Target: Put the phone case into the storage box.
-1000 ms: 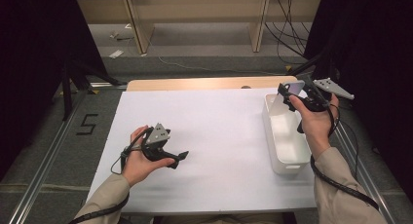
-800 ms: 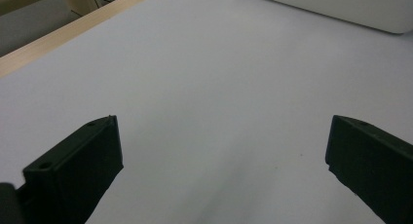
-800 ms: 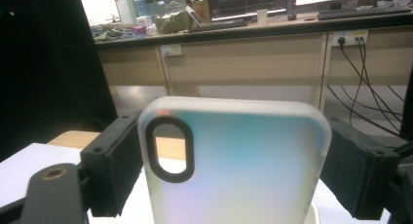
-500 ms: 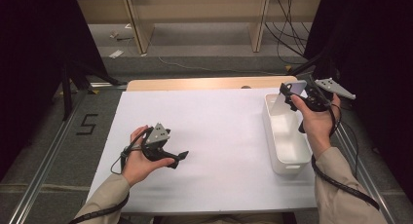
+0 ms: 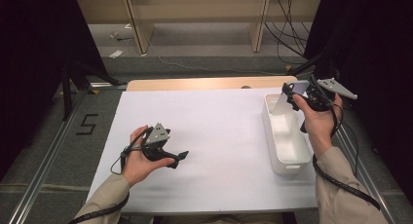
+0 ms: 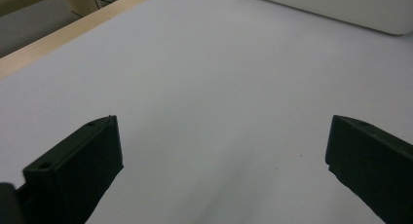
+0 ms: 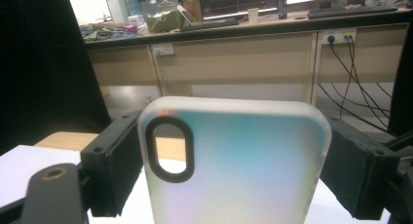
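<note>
A frosted, translucent phone case [image 7: 243,165] with an oval camera cutout stands upright between the jaws of my right gripper [image 7: 233,153], which is shut on its two long edges. In the high view that right gripper [image 5: 291,94] holds the phone case [image 5: 281,105] in the air over the far end of a white bin [image 5: 292,167] at the table's right side. My left gripper [image 5: 181,157] rests low over the white table [image 5: 219,126] at the front left. The left gripper [image 6: 221,136] has its jaws wide open, with bare table between them.
The white bin's [image 6: 341,9] outer wall lies ahead of the left gripper. A wooden strip [image 5: 204,84] runs along the table's far edge, with shelving legs and cables on the floor beyond. Metal rails [image 5: 44,165] flank the table.
</note>
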{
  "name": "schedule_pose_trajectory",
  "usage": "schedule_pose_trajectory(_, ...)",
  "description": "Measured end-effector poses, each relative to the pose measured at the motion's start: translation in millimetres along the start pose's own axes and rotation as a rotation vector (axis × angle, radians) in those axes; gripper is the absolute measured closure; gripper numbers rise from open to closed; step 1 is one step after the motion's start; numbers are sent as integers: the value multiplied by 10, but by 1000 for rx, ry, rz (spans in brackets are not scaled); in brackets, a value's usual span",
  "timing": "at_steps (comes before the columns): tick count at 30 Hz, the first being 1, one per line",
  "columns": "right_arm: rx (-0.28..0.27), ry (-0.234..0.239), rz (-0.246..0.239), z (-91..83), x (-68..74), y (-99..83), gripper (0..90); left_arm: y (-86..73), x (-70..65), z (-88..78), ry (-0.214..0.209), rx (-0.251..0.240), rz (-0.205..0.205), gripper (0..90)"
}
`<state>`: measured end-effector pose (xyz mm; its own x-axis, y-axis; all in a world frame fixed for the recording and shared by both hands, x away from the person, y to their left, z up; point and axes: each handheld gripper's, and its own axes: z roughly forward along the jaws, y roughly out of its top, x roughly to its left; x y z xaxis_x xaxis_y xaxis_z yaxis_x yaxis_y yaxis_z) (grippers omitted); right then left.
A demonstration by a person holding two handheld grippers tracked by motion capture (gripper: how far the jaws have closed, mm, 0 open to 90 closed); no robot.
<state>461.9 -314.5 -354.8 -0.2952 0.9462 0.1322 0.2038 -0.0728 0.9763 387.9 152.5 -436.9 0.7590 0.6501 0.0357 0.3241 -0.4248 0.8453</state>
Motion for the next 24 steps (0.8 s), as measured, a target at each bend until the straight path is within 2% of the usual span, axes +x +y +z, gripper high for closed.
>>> schedule_pose_trajectory(24, 7, -20, -5, 19, -50, -23, 179, 3, -1, -3, 0, 1, 1, 0)
